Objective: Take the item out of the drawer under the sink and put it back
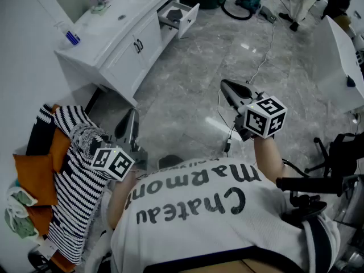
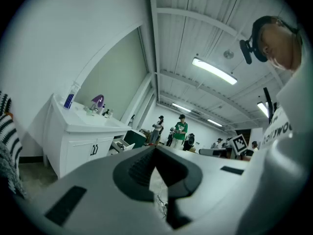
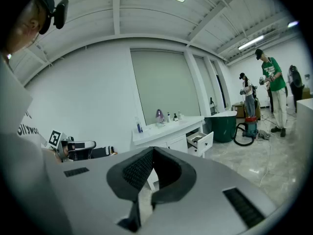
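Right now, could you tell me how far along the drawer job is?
Done: the drawer of the vanity stands open, a dark item lying in it. In hand: nothing; the left tongs and right tongs are shut and empty, well back from the vanity. Left: whether the item was already lifted out and returned cannot be told; if not, both steps remain.

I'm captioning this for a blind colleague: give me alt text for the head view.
A person holds the left gripper and the right gripper, both shut and empty, above a grey floor, well short of a white sink cabinet whose drawer stands open.
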The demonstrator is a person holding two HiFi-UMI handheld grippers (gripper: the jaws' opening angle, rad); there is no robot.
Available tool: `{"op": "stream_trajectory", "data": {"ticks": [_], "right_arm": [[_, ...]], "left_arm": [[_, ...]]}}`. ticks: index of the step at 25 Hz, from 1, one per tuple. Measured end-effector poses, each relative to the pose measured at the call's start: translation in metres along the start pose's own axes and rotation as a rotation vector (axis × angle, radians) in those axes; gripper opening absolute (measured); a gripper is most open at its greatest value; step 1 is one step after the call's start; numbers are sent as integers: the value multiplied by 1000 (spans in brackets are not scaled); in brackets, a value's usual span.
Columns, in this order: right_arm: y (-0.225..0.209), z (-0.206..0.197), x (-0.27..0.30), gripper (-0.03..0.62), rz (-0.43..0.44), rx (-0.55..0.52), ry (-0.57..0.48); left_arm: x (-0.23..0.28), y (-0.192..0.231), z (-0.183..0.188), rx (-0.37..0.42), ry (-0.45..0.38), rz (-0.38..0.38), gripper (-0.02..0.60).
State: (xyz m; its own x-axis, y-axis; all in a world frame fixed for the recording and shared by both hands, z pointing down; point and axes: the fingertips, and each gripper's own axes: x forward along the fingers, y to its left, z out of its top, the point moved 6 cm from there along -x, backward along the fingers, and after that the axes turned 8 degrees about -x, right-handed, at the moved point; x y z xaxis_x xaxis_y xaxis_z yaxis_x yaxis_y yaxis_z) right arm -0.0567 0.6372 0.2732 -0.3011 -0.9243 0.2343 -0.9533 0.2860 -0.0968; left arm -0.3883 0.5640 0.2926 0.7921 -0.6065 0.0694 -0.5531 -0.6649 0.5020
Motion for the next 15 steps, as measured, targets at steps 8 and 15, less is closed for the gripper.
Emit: {"op": "stream_trajectory", "data": {"ticks": [8,15], "right_arm": [[0,0,-11,11,-1,7,-14],[-3,-10,-26,11,17,96,-75]], "left_arm": [[-2,-12,0,19,9,-10,9],[-18,-28,-9,101,29,-20,9]]}}
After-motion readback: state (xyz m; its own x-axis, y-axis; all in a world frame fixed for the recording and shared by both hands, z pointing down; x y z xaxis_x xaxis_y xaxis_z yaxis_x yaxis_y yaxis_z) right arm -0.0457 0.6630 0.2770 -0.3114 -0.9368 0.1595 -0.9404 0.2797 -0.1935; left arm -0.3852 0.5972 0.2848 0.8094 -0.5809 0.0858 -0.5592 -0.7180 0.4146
